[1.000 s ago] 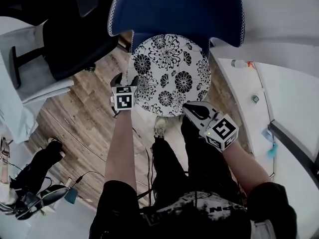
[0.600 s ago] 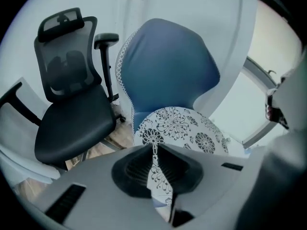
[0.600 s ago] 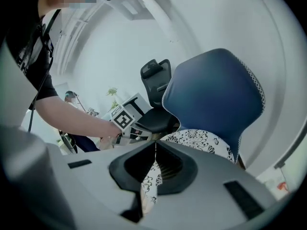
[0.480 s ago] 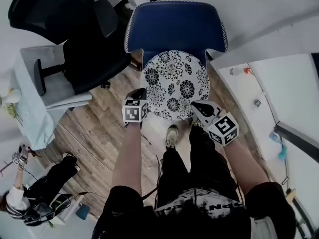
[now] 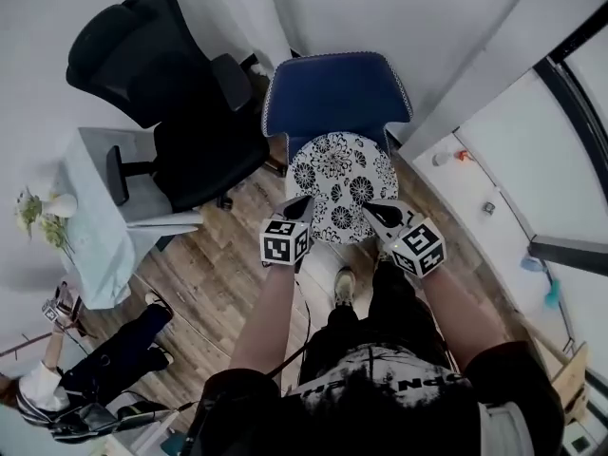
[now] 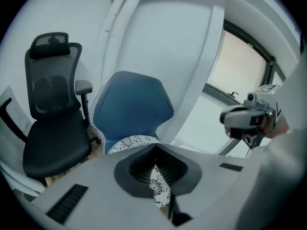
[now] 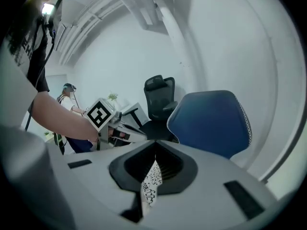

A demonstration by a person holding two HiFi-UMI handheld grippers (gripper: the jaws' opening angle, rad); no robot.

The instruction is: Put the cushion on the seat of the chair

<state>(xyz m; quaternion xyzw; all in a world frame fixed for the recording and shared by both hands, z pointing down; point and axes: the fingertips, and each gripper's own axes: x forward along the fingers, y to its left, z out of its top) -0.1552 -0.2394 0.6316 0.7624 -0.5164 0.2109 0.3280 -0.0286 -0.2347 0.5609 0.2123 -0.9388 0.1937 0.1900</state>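
At the 9 o'clock side of the head view a table is carrying flowers, and a black chair is standing just beside it, at 10 o'clock from the cushion. The left claw is pinching the cushion's rim at 7 o'clock; its jaws have just been closing, and patterned fabric is showing clamped between them in its own view. The round, flower-printed cushion is hanging over the seat of the blue chair, whose back is rising at 12 o'clock. Whether its far edge is touching the seat I cannot tell. The right claw is gripping the rim at 5 o'clock, jaws shut on a fold of the same fabric.
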